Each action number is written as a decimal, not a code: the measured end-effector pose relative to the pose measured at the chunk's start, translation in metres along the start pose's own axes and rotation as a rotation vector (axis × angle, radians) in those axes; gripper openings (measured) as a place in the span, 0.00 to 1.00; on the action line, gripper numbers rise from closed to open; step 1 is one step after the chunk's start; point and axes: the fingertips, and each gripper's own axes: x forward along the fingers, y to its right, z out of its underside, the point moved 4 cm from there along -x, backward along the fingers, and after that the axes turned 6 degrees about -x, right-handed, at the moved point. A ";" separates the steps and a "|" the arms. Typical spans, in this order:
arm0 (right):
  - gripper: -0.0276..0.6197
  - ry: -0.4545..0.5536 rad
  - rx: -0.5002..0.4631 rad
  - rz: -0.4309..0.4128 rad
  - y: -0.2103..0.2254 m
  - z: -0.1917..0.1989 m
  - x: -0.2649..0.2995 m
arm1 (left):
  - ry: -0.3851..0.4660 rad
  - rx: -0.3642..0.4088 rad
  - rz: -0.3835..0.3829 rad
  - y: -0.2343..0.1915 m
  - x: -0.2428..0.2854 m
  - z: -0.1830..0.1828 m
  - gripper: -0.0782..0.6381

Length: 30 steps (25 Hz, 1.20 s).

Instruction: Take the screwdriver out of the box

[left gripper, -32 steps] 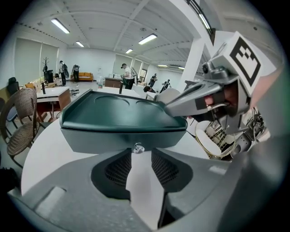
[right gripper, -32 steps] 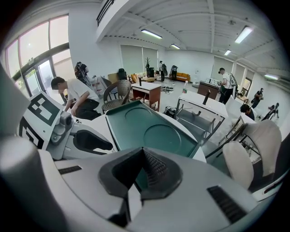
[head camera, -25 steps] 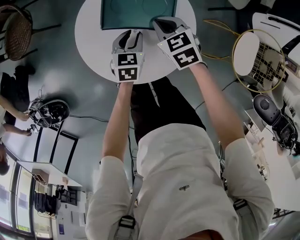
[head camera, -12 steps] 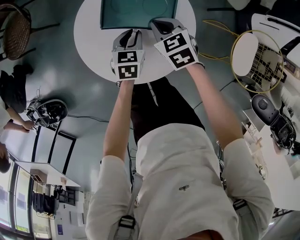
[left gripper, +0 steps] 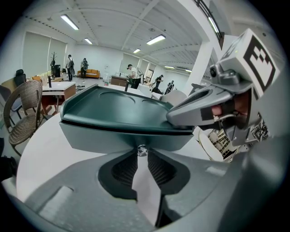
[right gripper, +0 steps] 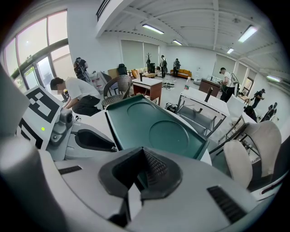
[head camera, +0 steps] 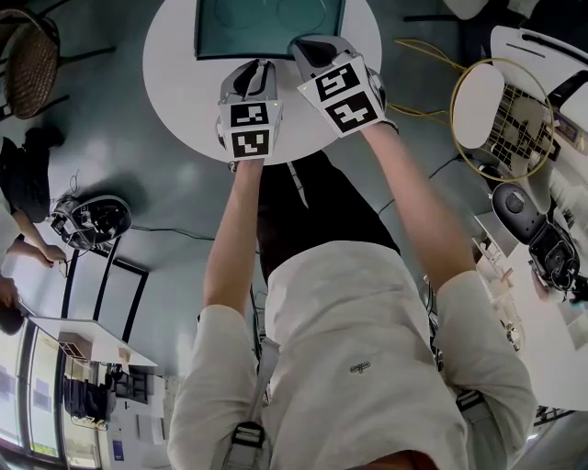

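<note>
A closed dark green box (head camera: pixel 266 27) lies on the round white table (head camera: pixel 175 83); the screwdriver is not visible. My left gripper (head camera: pixel 260 61) is at the box's front wall (left gripper: pixel 122 136). Its jaws have just been closing, and a small shiny metal knob (left gripper: pixel 142 149) sits between the fingertips, which touch its sides. My right gripper (head camera: pixel 317 46) is shut with nothing in it, and its tips rest on the near right part of the lid (right gripper: pixel 154 122). It also shows in the left gripper view (left gripper: pixel 170 118), lying on the lid's edge.
A wicker chair (head camera: pixel 32 64) stands left of the table. On the right are a wire-framed chair with a white seat (head camera: pixel 501 106) and a yellow cable on the floor. A round machine (head camera: pixel 92 220) and a crouching person are at the left. Desks and people fill the room behind.
</note>
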 end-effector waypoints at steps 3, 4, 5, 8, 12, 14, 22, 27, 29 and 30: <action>0.05 -0.003 0.009 0.002 0.000 -0.001 0.000 | -0.004 0.000 -0.001 0.001 -0.004 0.004 0.22; 0.05 -0.004 0.014 0.001 0.000 -0.001 0.000 | -0.007 -0.001 -0.001 0.001 -0.006 0.006 0.22; 0.05 -0.006 0.016 0.001 0.000 -0.001 0.000 | -0.010 -0.002 -0.001 0.001 -0.008 0.008 0.22; 0.05 -0.009 0.015 0.002 0.000 -0.002 0.001 | -0.022 -0.001 0.001 0.001 -0.014 0.015 0.22; 0.05 -0.006 0.038 -0.005 0.000 0.000 0.000 | -0.037 0.005 0.012 0.006 -0.020 0.023 0.21; 0.05 -0.003 0.050 -0.004 0.001 0.000 0.000 | -0.042 0.004 0.018 0.006 -0.023 0.027 0.21; 0.05 0.014 0.061 0.020 0.000 -0.001 0.000 | -0.063 0.008 0.022 0.008 -0.040 0.045 0.21; 0.05 0.016 0.062 0.030 0.001 0.001 -0.001 | -0.082 0.001 0.025 0.013 -0.049 0.059 0.21; 0.05 0.013 0.063 0.032 0.001 0.001 0.000 | -0.089 -0.003 0.024 0.013 -0.053 0.064 0.21; 0.05 0.012 0.062 0.032 0.000 0.000 0.000 | -0.092 -0.006 0.023 0.013 -0.055 0.067 0.21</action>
